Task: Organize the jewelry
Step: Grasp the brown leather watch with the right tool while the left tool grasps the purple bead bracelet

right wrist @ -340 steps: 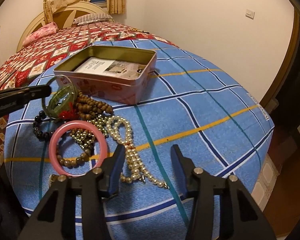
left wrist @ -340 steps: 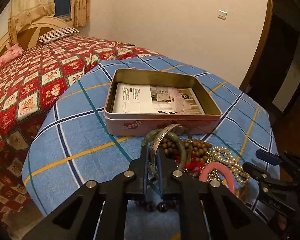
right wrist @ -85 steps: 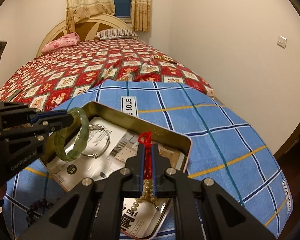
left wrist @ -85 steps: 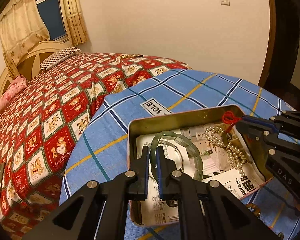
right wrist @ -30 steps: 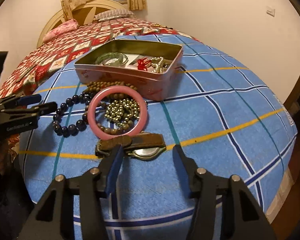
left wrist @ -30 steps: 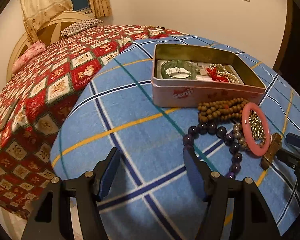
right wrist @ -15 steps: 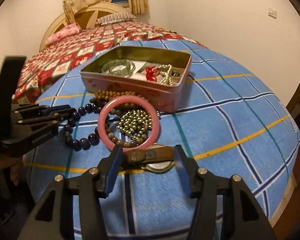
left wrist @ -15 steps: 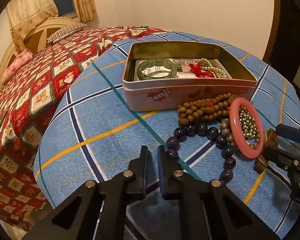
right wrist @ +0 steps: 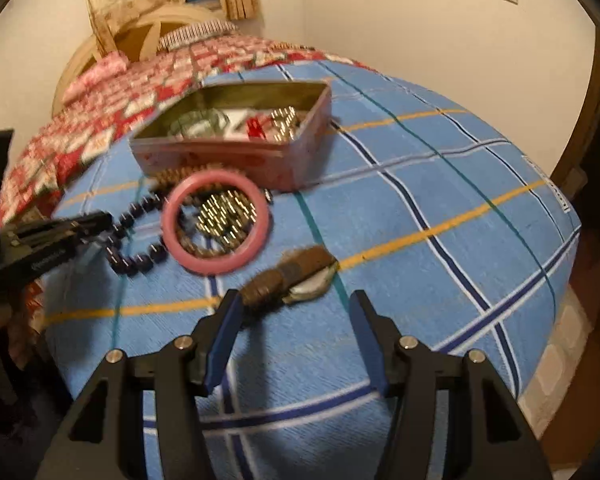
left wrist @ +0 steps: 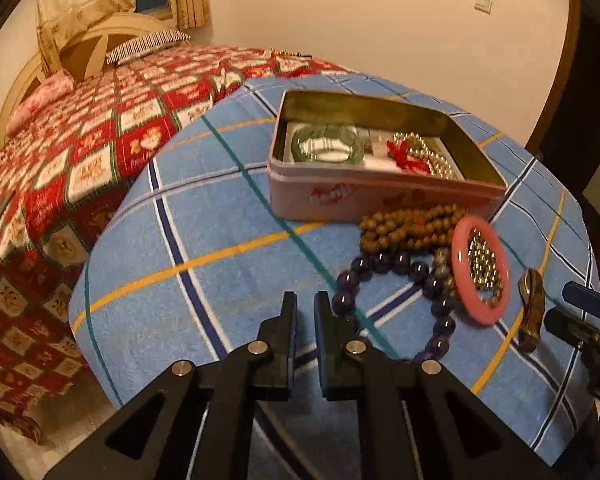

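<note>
While both grippers hung over the checked blue cloth (left wrist: 204, 240), the scene stood as follows.
Left gripper (left wrist: 304, 300): black jaws nearly together, opening slightly; nothing between them.
Dark bead bracelet (left wrist: 400, 284): glossy purple spheres in a loop, just right of and beyond the left jaws, not touching them.
Right gripper (right wrist: 296, 300): blue-padded jaws about half open and widening; pads pressing on nothing.
Watch (right wrist: 296, 276): brown ribbed strap with a pale round case, lying just ahead of the right jaws, its strap end near the left finger.
Pink bangle (right wrist: 214, 222): smooth ring, farther ahead of the right jaws, encircling small gold metallic beads (right wrist: 224, 216).
Wooden beads (left wrist: 404, 228): matte brown strand between bangle and tin.
Tin (left wrist: 372, 196): rectangular pink metal box, beyond all, holding a green bangle (left wrist: 326, 146), pearls (left wrist: 428, 158) and a red tassel (left wrist: 404, 158).
</note>
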Demonstrator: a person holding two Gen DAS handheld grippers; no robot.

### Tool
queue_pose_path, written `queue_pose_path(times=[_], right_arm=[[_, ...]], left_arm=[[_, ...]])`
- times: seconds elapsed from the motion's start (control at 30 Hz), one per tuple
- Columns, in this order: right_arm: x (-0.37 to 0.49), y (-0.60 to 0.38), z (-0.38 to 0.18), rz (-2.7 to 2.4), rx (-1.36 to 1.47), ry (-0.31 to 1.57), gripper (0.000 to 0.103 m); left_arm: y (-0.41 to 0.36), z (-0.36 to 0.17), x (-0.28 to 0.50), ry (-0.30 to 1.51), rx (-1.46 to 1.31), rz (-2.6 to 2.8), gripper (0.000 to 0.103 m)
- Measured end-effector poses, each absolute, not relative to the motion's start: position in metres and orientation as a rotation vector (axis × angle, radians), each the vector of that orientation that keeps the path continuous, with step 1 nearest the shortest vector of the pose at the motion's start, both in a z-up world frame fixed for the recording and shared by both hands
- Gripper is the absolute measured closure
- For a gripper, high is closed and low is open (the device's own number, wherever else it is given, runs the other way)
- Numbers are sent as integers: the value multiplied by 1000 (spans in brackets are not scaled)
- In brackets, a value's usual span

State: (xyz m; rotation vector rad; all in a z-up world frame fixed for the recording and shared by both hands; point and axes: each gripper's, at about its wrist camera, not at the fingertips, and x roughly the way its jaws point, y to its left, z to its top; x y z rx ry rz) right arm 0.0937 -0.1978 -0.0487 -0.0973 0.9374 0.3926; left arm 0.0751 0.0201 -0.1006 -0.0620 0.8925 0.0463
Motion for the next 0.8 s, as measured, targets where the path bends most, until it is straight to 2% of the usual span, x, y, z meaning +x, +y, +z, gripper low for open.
queue_pose_path(times=[0.07,0.17,0.37,0.53,0.8], right_arm=[[95,-191,-47,405,-98,925,44],[100,-180,-54,408,-122,935,44],[105,-189,-63,380,-96,970,48],[100,-191,-62,367,-126,966,62],[98,-192,-62,367,-128,963,79]], left_arm=[[18,-102,80,902,-47,62,78],[15,-107,83,918,-24,88,67],[18,-102,77,888,-43,90,65],[20,-97,71,871,-58,97,58],[-2,-108,79,905,16,34,58]])
